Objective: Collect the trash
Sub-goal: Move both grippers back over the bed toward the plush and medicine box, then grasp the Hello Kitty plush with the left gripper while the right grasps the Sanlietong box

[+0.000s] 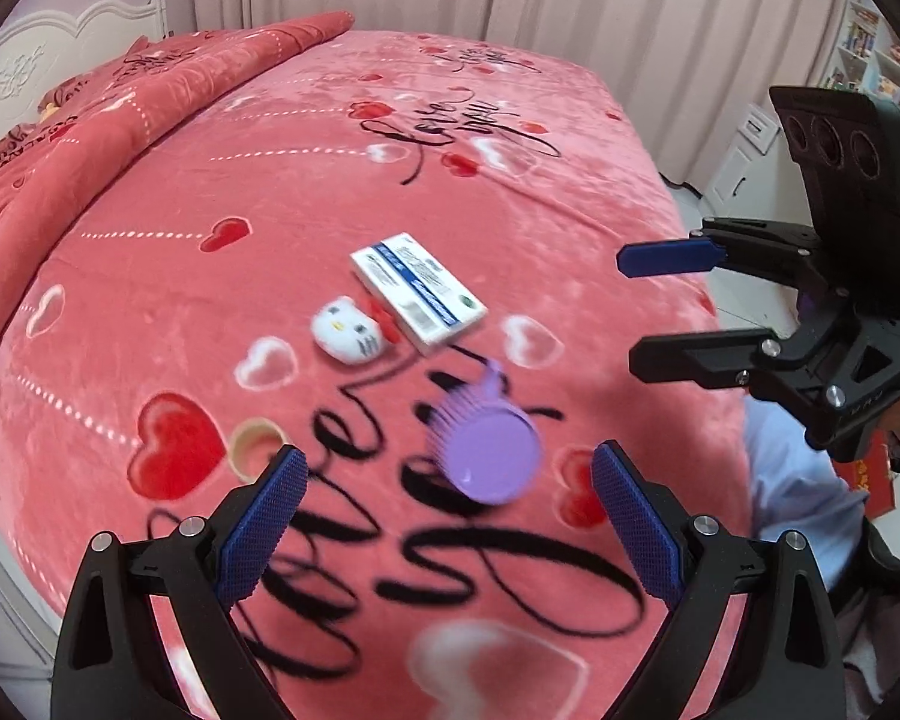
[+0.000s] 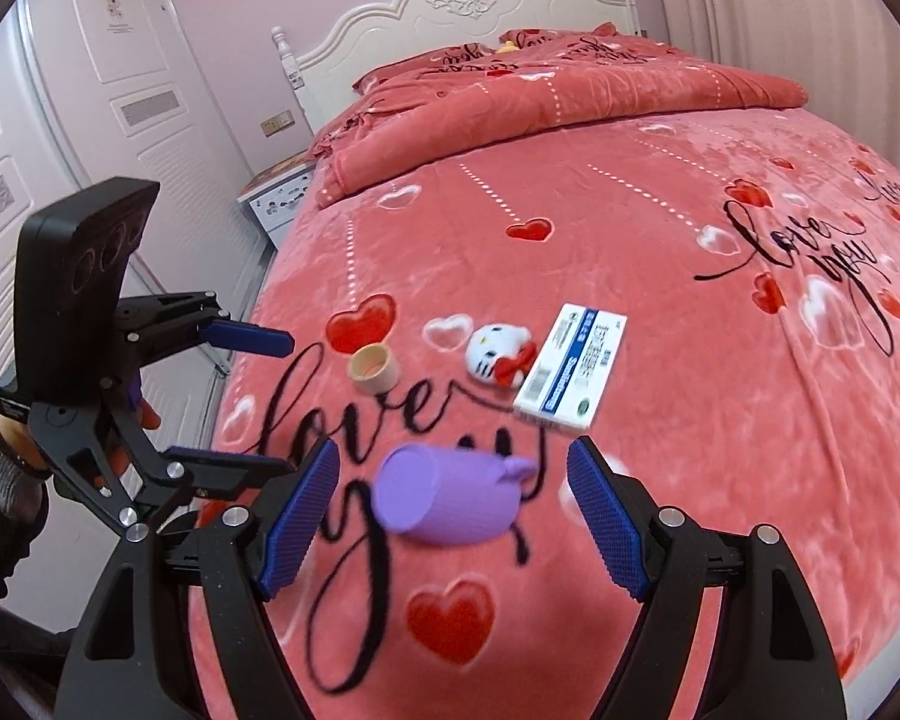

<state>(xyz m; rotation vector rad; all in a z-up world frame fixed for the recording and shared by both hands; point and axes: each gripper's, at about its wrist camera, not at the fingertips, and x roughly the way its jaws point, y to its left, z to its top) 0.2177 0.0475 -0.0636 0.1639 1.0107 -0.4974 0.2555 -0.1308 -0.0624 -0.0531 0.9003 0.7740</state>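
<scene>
While cup [image 2: 450,498] lies sideways, box [image 2: 573,369] beyond

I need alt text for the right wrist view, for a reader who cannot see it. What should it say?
The open right gripper reaches toward a purple cup lying on its side on a pink heart-print bedspread. Beyond lie a small cardboard ring, a Hello Kitty toy and a white-and-blue box; the left gripper is open at left.

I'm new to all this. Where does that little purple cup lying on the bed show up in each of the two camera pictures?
Left wrist view: the purple cup lies on its side, low and just right of centre, ahead of the open left gripper.
Right wrist view: the cup lies low and centre, between the open right gripper's fingers.
Shared landmark: the white box beyond the cup.
</scene>
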